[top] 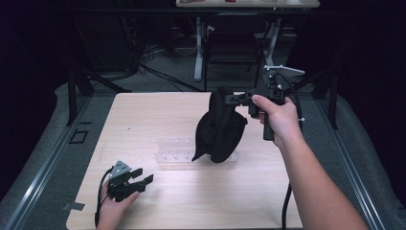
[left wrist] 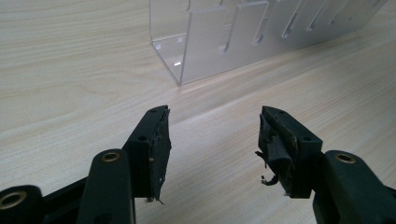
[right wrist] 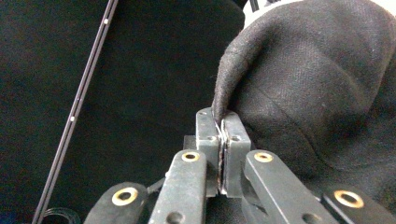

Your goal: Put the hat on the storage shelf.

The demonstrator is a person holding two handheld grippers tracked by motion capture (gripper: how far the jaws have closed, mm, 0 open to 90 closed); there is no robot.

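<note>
A black cloth cap (top: pixel 220 127) hangs in the air above the right half of the table, pinched at its top edge by my right gripper (top: pixel 233 98). The right gripper view has the jaws pressed together on the cap's dark fabric (right wrist: pixel 303 93), right gripper (right wrist: pixel 219 122). Under the hanging cap lies a clear acrylic rack (top: pixel 176 152) with slots, on the wooden table (top: pixel 158 110). My left gripper (top: pixel 142 175) rests low at the table's front left, open, with nothing between its jaws. The left gripper view looks past the left gripper (left wrist: pixel 214 122) at the rack (left wrist: pixel 219 42).
A dark chair (top: pixel 234 45) and white table legs stand beyond the table's far edge. Black curtains and floor rails flank the table. The right gripper's cable (top: pixel 286 203) trails down along the forearm at the front right.
</note>
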